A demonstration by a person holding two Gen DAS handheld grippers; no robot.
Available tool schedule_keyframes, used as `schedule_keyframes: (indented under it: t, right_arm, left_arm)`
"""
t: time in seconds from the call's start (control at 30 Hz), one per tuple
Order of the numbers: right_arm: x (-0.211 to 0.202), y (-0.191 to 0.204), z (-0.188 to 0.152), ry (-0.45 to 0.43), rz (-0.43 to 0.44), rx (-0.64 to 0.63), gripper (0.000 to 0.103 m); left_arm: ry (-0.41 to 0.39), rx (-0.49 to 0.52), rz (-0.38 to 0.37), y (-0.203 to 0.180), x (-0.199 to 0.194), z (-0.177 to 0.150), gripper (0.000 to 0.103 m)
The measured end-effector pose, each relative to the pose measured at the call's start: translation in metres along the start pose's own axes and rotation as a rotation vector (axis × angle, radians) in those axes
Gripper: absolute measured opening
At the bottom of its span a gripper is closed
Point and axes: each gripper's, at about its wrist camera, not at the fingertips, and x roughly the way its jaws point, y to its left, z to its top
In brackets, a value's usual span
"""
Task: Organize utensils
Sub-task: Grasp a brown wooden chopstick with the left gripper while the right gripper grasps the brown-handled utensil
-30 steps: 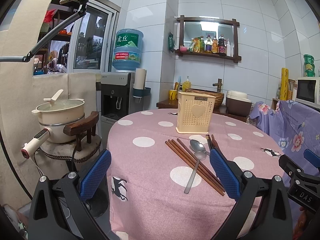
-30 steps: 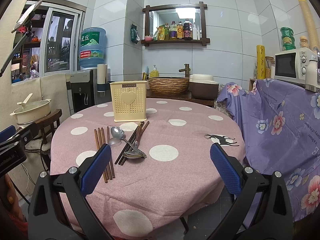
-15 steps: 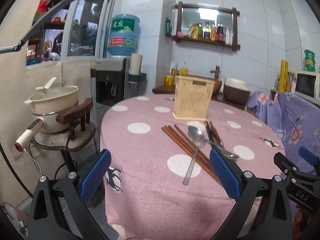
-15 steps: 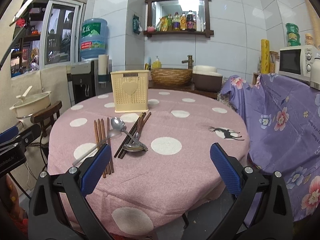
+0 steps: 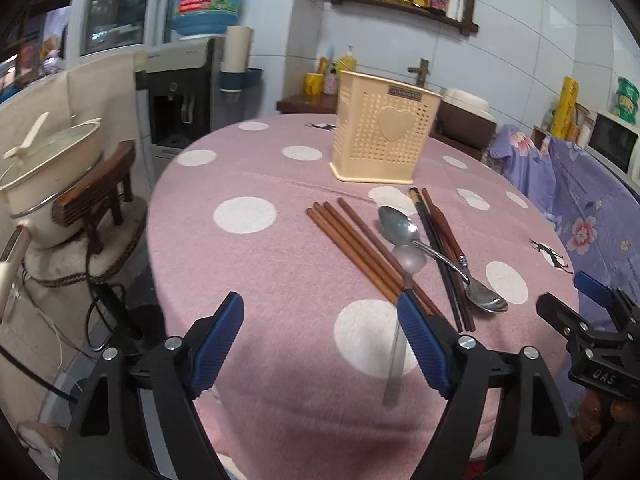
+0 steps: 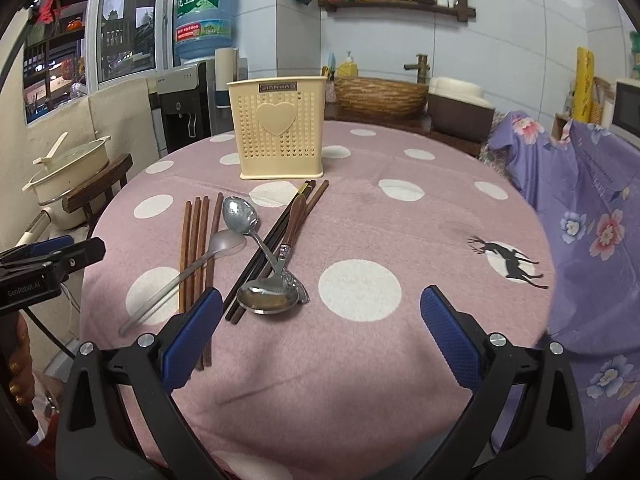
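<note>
The left tongs have narrowed since a second ago and are closing with nothing between the pads; the long spoon lies just past the right pad. The right tongs stay wide open, empty. Both have dipped and come closer to the counter, tilted down over its near edge. Chopsticks and spoons lie mid-counter, in front of the holder towards the far edge.

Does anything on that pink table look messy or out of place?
Yes. The spoons and chopsticks lie loose and crisscrossed on the tablecloth, while the cream utensil holder behind them appears unused.
</note>
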Motion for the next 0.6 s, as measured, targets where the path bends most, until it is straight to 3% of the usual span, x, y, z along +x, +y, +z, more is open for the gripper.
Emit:
schedule_keyframes:
  t: [0.17,0.37,0.6]
  right_arm:
    - [0.025,-0.004,0.017,0.053,-0.001,-0.028,0.098]
    - [0.054,0.001,0.04,0.103,0.007,-0.081,0.097]
    - [0.101,0.005,0.067,0.212,0.087,-0.001,0.074]
  left_arm:
    - [0.081,0.037,-0.062,-0.009,0.025,0.01,0.068]
    - [0.13,0.044,-0.038,-0.002,0.047,0.021,0.06]
    - [0.191,-0.039,-0.058,0.016,0.069,0.037,0.047]
